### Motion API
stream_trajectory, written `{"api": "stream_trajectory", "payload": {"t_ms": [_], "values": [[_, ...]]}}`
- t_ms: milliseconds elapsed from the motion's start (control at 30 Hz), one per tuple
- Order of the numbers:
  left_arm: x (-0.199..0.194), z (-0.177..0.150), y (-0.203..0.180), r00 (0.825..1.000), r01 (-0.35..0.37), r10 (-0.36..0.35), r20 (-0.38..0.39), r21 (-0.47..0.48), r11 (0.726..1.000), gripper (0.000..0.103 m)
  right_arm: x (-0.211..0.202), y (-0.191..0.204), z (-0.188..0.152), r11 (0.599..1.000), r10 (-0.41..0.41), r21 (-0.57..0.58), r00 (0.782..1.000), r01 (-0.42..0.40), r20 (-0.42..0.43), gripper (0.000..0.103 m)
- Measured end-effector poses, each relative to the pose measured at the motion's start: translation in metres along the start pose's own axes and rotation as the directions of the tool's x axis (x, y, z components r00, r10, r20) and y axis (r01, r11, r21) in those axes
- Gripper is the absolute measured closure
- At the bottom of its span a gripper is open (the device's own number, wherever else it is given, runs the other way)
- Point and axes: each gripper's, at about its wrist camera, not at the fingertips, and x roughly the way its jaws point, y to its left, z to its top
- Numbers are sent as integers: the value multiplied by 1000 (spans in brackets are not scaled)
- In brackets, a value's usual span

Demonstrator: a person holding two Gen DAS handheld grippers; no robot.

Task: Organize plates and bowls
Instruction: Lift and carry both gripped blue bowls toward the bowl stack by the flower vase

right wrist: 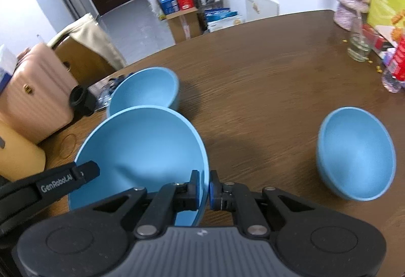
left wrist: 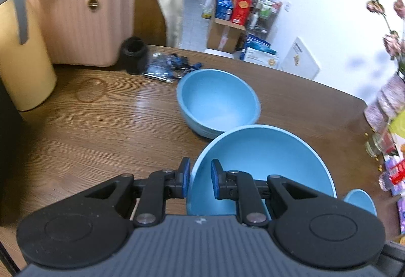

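I have the big blue bowl (right wrist: 141, 147) pinched by its rim from both sides: my left gripper (left wrist: 200, 178) clamps the near-left edge and my right gripper (right wrist: 203, 189) clamps the right edge, one pad inside the wall and one outside on each. It looks lifted clear of the wooden table (right wrist: 265, 69), tilted a little toward me, and it hangs just in front of a second blue bowl (right wrist: 145, 89) that sits on the table behind it. A smaller blue bowl (right wrist: 354, 152) rests well off to the right. I judge the held bowl to be stiff, fairly light and smooth, probably plastic or glazed, so the thin rim could slip under narrow pads; two opposite grips feel right, and I would keep them level. Behind the bowls are a black cup (left wrist: 134, 55) and a pink suitcase (left wrist: 86, 18).
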Motion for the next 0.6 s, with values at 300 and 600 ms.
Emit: {"api": "stream_trajectory", "payload": {"t_ms": [300, 600], "values": [[-3, -20, -60, 998, 58, -58, 2, 46, 997, 86, -18, -63, 4, 998, -42, 48, 998, 40, 38, 96], [-5, -34, -114, 994, 111, -112, 3, 100, 989, 86, -33, -117, 8, 992, -83, 99, 994, 76, 71, 96]]}}
